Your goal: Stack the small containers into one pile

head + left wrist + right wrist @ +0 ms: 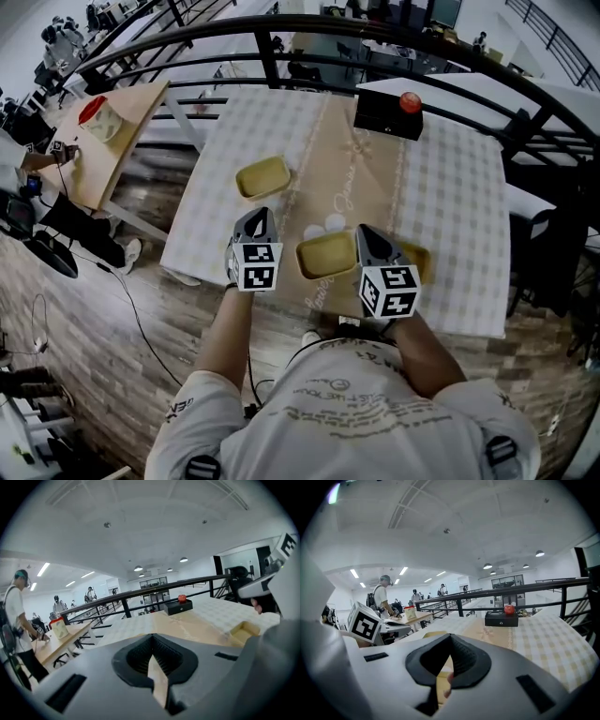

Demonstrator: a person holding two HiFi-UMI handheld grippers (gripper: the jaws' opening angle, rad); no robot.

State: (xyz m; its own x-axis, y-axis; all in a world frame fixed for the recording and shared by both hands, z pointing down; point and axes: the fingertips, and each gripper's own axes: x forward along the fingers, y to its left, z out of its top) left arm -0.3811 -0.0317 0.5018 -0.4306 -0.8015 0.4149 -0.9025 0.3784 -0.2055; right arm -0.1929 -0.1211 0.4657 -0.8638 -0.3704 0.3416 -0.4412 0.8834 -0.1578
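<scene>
Three shallow yellow containers lie apart on the checked tablecloth (450,178). One container (262,176) sits toward the back left. A second container (326,253) rests near the front edge, between my two grippers. The third container (419,260) is partly hidden behind my right gripper (364,230). My left gripper (258,214) hovers just left of the middle container, jaws shut and empty. The right gripper's jaws also look shut with nothing held. In the left gripper view a container (243,631) shows at the right. In the right gripper view a yellow rim (433,633) peeks over the gripper body.
A black box with a red button (387,112) stands at the table's back edge. To the left is a wooden side table (131,112) with a red-lidded jar (98,117). A dark railing (272,56) runs behind the table. People stand far off at the left.
</scene>
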